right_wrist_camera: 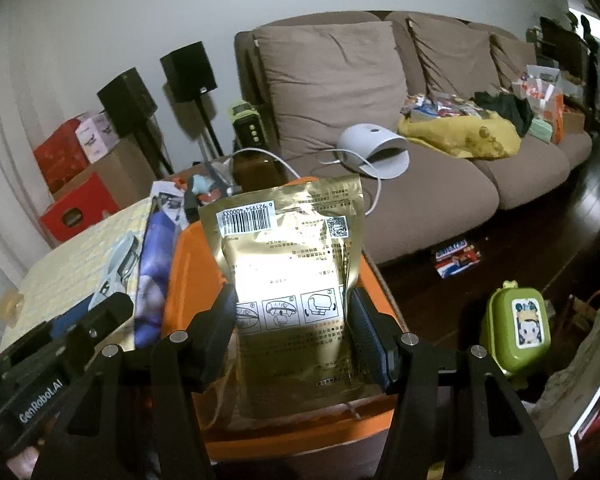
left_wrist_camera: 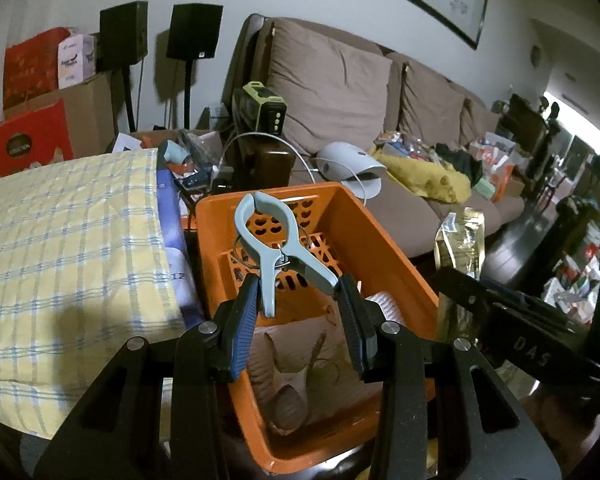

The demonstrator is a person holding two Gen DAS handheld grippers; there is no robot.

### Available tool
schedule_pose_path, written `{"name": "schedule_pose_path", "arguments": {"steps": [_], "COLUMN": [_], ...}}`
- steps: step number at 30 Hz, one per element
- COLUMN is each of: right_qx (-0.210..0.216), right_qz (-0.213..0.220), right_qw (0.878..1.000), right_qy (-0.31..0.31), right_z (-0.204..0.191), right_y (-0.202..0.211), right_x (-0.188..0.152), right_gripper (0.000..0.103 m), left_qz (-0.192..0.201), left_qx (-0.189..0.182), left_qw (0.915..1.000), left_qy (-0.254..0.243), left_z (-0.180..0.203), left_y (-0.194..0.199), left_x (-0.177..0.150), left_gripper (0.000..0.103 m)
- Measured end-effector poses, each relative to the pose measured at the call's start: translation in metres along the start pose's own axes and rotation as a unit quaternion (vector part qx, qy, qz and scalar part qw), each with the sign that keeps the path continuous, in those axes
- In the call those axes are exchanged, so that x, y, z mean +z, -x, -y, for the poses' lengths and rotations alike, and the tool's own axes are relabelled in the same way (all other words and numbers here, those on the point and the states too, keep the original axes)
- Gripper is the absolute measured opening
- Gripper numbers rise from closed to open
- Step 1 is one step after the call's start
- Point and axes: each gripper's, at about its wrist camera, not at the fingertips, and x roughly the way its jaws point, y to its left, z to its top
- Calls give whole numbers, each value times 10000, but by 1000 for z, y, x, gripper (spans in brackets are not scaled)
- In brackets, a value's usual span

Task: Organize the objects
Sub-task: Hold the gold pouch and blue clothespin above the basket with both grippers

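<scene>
My left gripper (left_wrist_camera: 300, 292) is shut on a pale blue spring clamp (left_wrist_camera: 274, 240), gripping its two handles, with the clamp's round head pointing up over the orange basket (left_wrist_camera: 384, 248). Inside the basket lie a pinkish-beige clamp (left_wrist_camera: 292, 364) and something white. My right gripper (right_wrist_camera: 292, 312) is shut on a gold foil pouch (right_wrist_camera: 296, 248), held upright above the same orange basket (right_wrist_camera: 184, 280); a barcode and printed text face the camera. The pouch (left_wrist_camera: 460, 244) also shows at the right of the left wrist view, beside the other gripper's black body.
A yellow checked cloth (left_wrist_camera: 60, 248) covers the surface left of the basket, with a purple-blue package (right_wrist_camera: 152, 280) along its edge. A brown sofa (right_wrist_camera: 420, 176) carries a white device (right_wrist_camera: 376, 152) and clutter. A green lunch box (right_wrist_camera: 518, 332) sits at right; cardboard boxes and speakers stand behind.
</scene>
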Motion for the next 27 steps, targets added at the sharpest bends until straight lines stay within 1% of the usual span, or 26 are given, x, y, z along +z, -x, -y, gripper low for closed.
{"name": "schedule_pose_path", "arguments": {"steps": [2,3,6,10,13,18,23,27], "right_qx": [-38,-48,-77,-207,-229,-301,-341,-271], "right_qz": [-17,-11,-41,-117,-174,-294,-447,-449], "right_qw": [10000,10000,9998,9996,9995,9991,9981,9985], "right_qy": [-41,-70,-176,-132,-140,21,246,181], "right_z": [6,10,20,25,28,24,19,22], "right_y": [0,0,0,-3,-6,-12,-20,-19], "right_x": [1,1,0,-3,-5,-8,-12,-12], "right_gripper": [59,59,59,59,59,59,59,59], "left_qz": [8,-13,-36,-22,50,41,100,158], "left_qx": [-53,-111,-133,-214,-204,-328,-334,-344], "left_qw": [10000,9999,9996,9995,9988,9992,9989,9990], "left_qy": [18,-59,-261,-249,-439,-219,-315,-216], "left_z": [3,7,18,22,25,15,17,12], "left_y": [-6,-10,-22,-28,-29,-35,-33,-31], "left_x": [-3,-5,-11,-18,-27,-35,-40,-37], "left_gripper": [37,37,37,37,37,37,37,37]}}
